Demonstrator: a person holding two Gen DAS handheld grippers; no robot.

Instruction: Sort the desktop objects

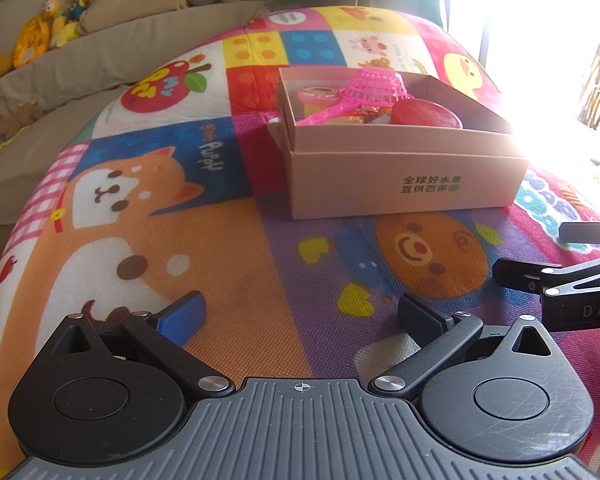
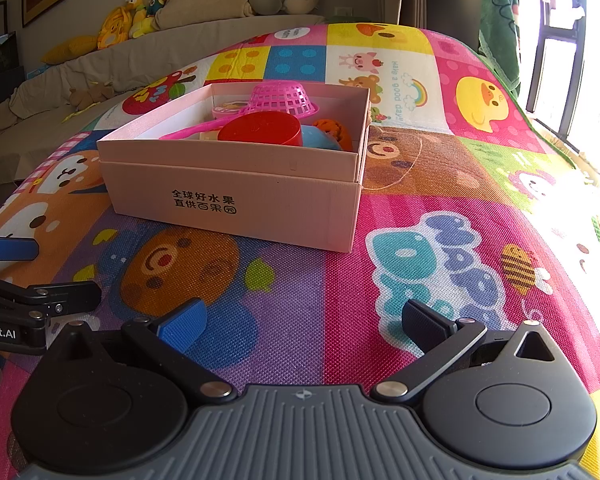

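Note:
A pink cardboard box point(image 1: 404, 184) point(image 2: 236, 200) stands on a colourful cartoon play mat point(image 1: 228, 264) point(image 2: 420, 168). In it lie a pink mesh strainer point(image 1: 374, 86) point(image 2: 280, 98), a red round lid point(image 1: 426, 114) point(image 2: 260, 128) and several small toys. My left gripper point(image 1: 300, 312) is open and empty, low over the mat in front of the box. My right gripper point(image 2: 302, 318) is open and empty, also in front of the box. Each gripper shows at the edge of the other's view: the right one point(image 1: 556, 264), the left one point(image 2: 28, 276).
A beige sofa point(image 2: 100, 68) with plush toys point(image 2: 136, 12) and cushions runs behind the mat on the left. A bright window point(image 2: 580, 40) lies to the right.

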